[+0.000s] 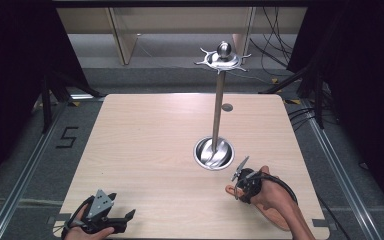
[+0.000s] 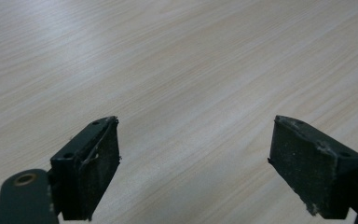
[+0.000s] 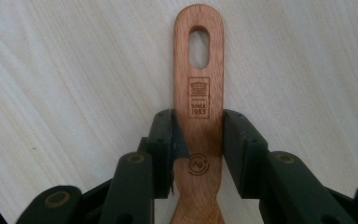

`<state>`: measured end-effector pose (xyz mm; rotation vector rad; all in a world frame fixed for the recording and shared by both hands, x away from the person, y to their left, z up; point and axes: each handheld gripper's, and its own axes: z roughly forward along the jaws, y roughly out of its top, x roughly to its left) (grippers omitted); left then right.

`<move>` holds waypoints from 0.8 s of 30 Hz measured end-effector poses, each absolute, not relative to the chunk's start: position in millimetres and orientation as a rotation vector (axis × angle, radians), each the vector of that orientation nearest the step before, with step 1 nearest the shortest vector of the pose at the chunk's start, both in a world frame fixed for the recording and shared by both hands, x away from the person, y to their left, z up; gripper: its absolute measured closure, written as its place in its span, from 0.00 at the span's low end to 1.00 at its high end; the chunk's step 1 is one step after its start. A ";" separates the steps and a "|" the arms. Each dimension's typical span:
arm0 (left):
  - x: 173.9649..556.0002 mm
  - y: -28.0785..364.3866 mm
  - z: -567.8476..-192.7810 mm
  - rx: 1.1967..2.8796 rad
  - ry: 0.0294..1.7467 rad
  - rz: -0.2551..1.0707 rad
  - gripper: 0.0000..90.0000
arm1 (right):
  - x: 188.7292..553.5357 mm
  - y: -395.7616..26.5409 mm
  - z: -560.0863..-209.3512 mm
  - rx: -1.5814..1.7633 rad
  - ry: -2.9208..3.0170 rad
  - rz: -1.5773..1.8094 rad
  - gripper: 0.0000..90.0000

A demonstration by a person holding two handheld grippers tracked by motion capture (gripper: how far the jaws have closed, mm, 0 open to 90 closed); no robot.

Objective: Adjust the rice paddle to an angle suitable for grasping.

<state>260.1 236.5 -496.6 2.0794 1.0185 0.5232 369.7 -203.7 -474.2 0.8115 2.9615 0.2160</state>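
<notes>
- The left hand-held gripper (image 1: pixel 111 216) sits at the desk's (image 1: pixel 145 145) near-left corner, close to the front edge. Its jaws stand wide apart with nothing between them. In the left gripper view, bare pale wood grain runs ahead of the left hand-held gripper (image 2: pixel 195 163).
- From that corner, the desk's left half lies open all the way to its far edge and left edge.
- Right of centre stands a metal utensil stand: a round steel base (image 1: pixel 213 153), an upright pole (image 1: pixel 218 107) and a hooked crown with a ball knob (image 1: pixel 223 56) that reaches past the far edge in the high view.
- A small dark round spot (image 1: pixel 227 107) lies on the wood just right of the pole.
- The right hand-held gripper (image 1: pixel 240 176) is near the base, just to its front right, with open wood between it and the right edge.
- In the right gripper view, the right hand-held gripper (image 3: pixel 199 140) is clamped on a wooden utensil handle (image 3: pixel 199 70). The handle has a slotted hang hole and lies over the desk, stamped "SINCE 1983".
</notes>
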 end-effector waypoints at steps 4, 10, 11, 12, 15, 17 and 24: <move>260.0 235.4 -496.8 2.074 1.022 0.523 0.17 | 370.7 -203.2 -474.0 0.838 2.958 0.188 0.74; 259.9 236.2 -496.1 2.078 1.015 0.524 0.17 | 371.4 -202.2 -472.9 0.825 2.945 0.146 0.74; 259.8 236.3 -496.1 2.077 1.015 0.524 0.17 | 370.4 -202.8 -472.5 0.828 2.930 0.170 0.74; 259.8 236.4 -496.3 2.076 1.014 0.524 0.17 | 371.0 -203.5 -471.5 0.827 2.934 0.158 0.74; 259.9 234.1 -497.4 2.041 1.028 0.521 0.17 | 369.5 -204.2 -467.0 0.848 2.918 0.154 0.74; 260.0 236.3 -496.0 2.079 1.010 0.524 0.17 | 369.7 -205.4 -463.9 0.838 2.917 0.187 0.74; 259.8 235.6 -496.6 2.063 1.015 0.523 0.17 | 363.8 -214.1 -441.9 0.858 2.806 0.372 0.74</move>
